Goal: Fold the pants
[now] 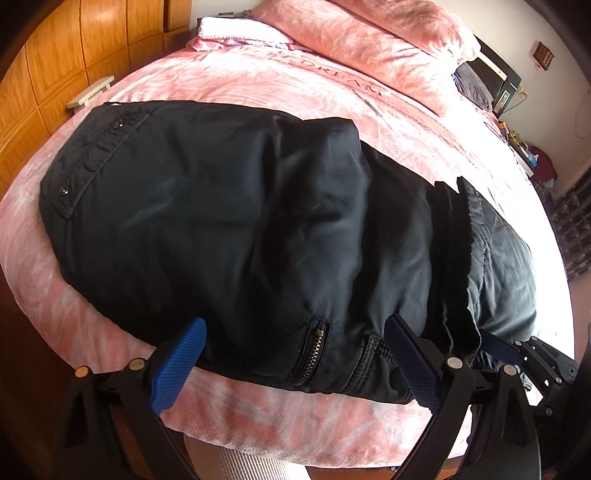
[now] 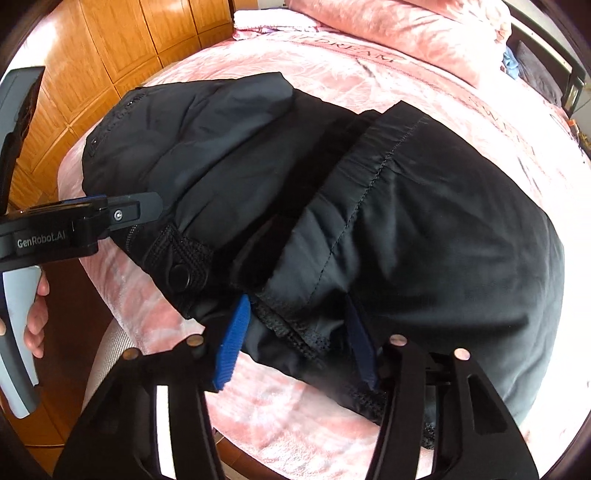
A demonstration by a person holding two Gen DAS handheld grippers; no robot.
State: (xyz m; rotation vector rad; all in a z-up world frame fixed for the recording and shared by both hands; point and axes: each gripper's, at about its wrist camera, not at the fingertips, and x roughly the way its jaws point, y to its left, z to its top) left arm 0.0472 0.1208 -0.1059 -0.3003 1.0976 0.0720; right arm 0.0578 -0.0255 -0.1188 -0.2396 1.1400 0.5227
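Black pants (image 1: 229,221) lie folded on the pink bedspread (image 1: 258,77), waistband with snaps at the far left and a leg hem (image 1: 471,236) doubled over at the right. My left gripper (image 1: 295,343) is open wide at the near edge, blue fingers (image 1: 181,362) on either side of the zip pocket (image 1: 314,350) without pressing it. My right gripper (image 2: 297,332) is open at the near edge of the pants (image 2: 424,240), with the folded hem (image 2: 288,325) lying loose between its fingers (image 2: 232,347). A hand (image 2: 35,317) holds the left gripper's handle.
A wooden wardrobe (image 1: 55,74) stands left of the bed. A pink pillow (image 1: 388,48) and a white towel (image 1: 236,31) lie at the head. Cluttered furniture (image 1: 524,147) is at the far right. The bed's near edge (image 2: 295,424) runs just below the grippers.
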